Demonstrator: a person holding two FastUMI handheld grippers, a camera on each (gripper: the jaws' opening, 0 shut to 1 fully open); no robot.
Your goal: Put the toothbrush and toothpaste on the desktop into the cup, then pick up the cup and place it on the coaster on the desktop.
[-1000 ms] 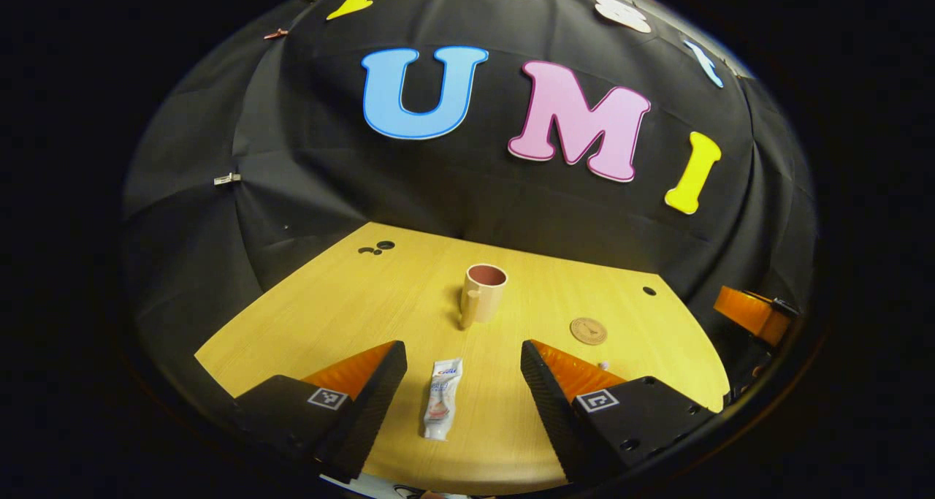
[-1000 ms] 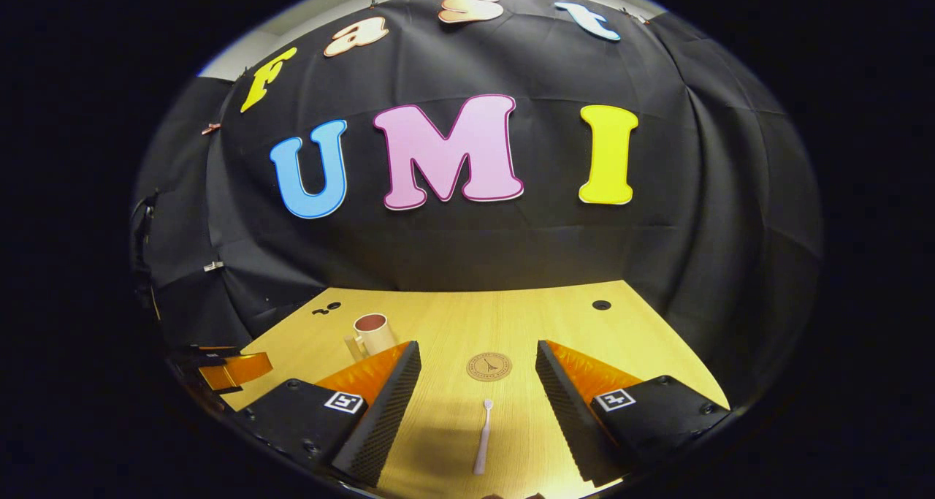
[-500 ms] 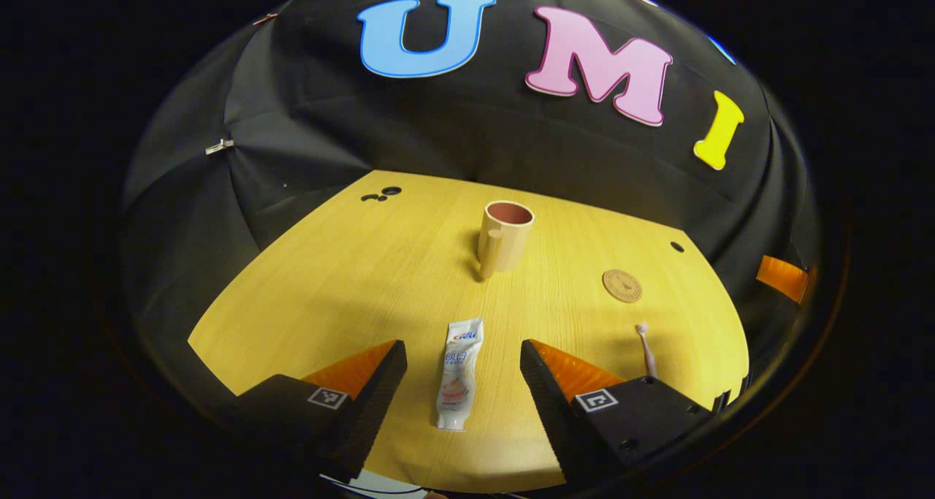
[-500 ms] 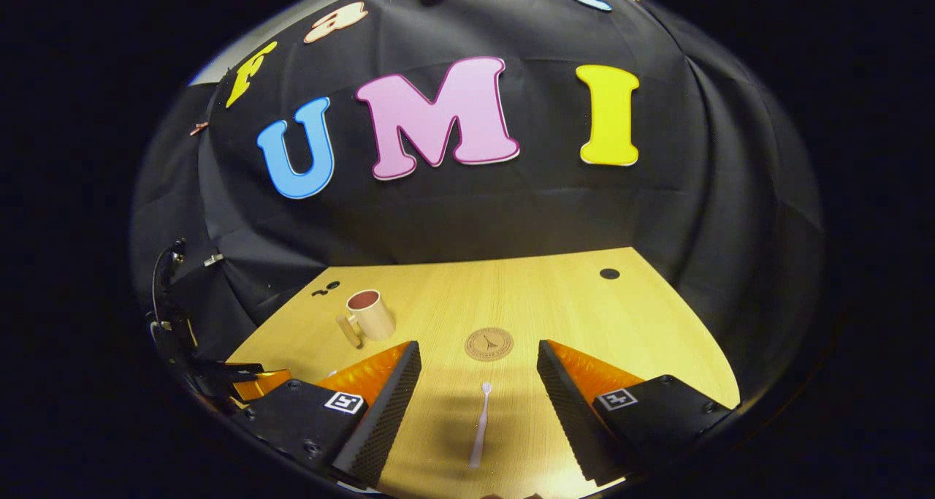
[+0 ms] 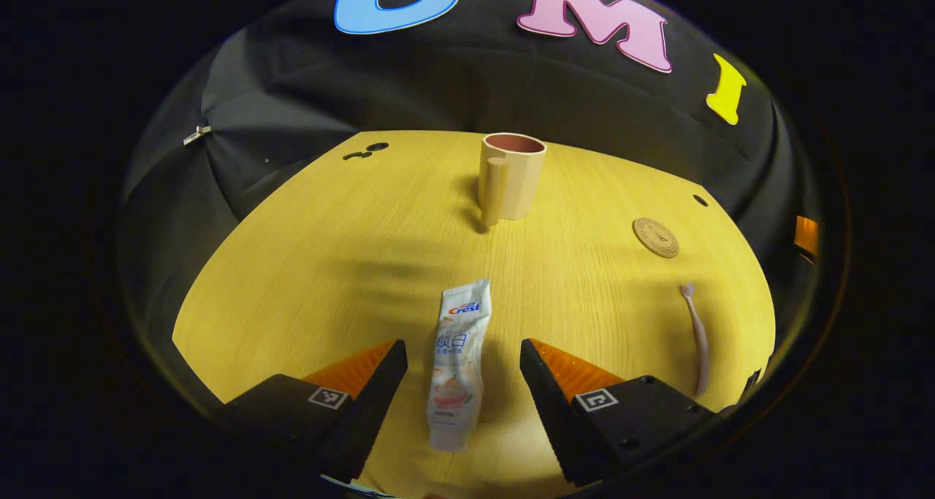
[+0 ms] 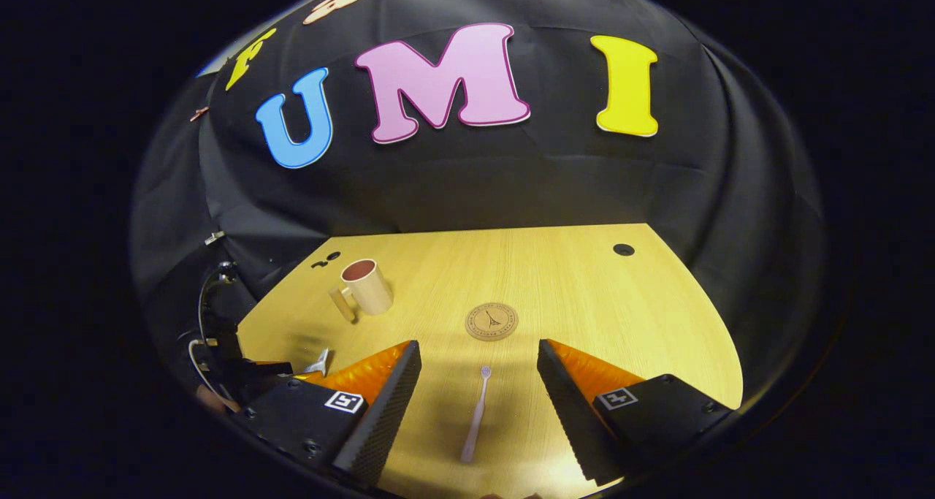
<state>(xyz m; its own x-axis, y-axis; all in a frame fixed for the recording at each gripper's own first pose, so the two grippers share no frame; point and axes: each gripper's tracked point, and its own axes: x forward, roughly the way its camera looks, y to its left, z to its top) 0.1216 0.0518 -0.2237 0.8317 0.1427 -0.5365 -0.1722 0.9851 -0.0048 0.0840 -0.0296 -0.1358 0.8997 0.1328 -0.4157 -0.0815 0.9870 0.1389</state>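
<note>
A white toothpaste tube [image 5: 456, 367] lies flat on the wooden desktop [image 5: 307, 265], lengthwise between the open fingers of my left gripper [image 5: 462, 353], which hovers above it. Farther back stands the beige cup [image 5: 511, 174], upright, its handle facing me. To the right lie the round cork coaster [image 5: 655, 237] and the pale pink toothbrush [image 5: 697, 334]. In the right gripper view the toothbrush [image 6: 475, 415] lies between the open fingers of my right gripper [image 6: 478, 347], bristle end pointing away. The coaster [image 6: 491, 321] is just beyond it, and the cup [image 6: 367, 286] stands at the back left.
Small cable holes [image 5: 377, 147] [image 6: 623, 250] mark the desktop near its back corners. The black cloth wall closes the table at the back and sides. One end of the toothpaste [image 6: 320, 362] peeks out left of my right gripper's left finger.
My left gripper has moved forward and tipped down, so the toothpaste now lies farther in between its fingers. My right gripper has tipped down a little over the toothbrush. Both stay open.
</note>
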